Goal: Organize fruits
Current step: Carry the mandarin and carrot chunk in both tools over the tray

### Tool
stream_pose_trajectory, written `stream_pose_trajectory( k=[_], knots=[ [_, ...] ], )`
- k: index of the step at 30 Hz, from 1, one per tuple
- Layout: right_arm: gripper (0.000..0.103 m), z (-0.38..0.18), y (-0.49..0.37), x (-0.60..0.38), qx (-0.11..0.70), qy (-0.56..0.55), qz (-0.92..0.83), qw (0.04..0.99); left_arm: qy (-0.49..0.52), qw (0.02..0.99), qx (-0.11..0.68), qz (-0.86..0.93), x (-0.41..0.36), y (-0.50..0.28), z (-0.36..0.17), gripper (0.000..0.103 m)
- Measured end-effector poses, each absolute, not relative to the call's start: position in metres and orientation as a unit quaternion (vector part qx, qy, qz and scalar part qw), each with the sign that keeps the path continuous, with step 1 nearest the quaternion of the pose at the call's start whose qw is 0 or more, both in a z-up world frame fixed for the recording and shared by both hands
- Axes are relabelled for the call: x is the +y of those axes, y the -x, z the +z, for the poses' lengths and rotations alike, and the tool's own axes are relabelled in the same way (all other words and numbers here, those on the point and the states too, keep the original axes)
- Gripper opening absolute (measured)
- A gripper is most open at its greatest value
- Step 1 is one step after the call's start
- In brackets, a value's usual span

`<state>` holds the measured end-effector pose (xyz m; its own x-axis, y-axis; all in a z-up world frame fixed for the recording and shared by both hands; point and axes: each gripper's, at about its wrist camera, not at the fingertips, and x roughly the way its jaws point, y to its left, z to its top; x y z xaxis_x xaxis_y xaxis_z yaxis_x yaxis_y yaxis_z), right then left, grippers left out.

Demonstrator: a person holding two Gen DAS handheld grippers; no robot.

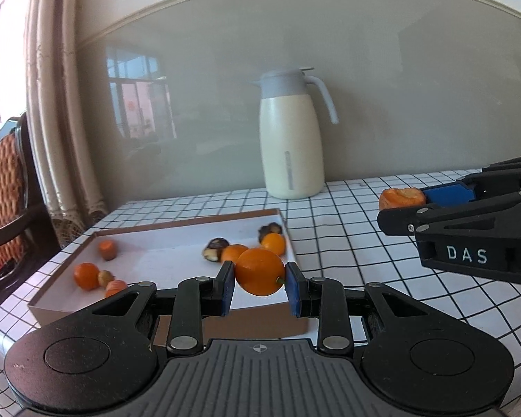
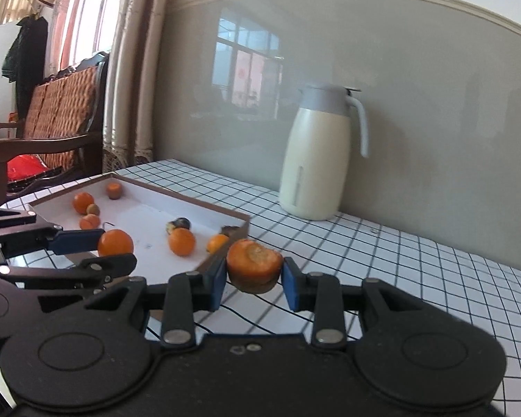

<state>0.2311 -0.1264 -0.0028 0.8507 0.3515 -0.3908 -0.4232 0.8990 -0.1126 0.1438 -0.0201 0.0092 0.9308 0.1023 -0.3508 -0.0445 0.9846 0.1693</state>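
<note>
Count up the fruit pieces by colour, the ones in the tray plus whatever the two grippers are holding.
Smooth orange fruits: 4
Rough orange cut pieces: 3
Dark brown pieces: 2
Small tan piece: 1
Total: 10

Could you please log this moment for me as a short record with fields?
surface: checked tablecloth
left gripper: shut on a whole orange fruit
right gripper: shut on a cut orange piece
tray: shallow box, several small fruits inside
behind: cream jug upright by the wall
</note>
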Motion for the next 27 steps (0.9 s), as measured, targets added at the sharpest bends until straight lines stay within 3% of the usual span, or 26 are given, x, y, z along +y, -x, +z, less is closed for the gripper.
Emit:
stream_pose_trajectory(
  k=[27],
  knots=[
    [0.025, -0.004, -0.238, -0.063, 0.166, 0.104, 0.236, 0.952, -0.044, 0.977, 0.165, 0.126, 0.077, -0.143, 0.020, 0.031]
  ],
)
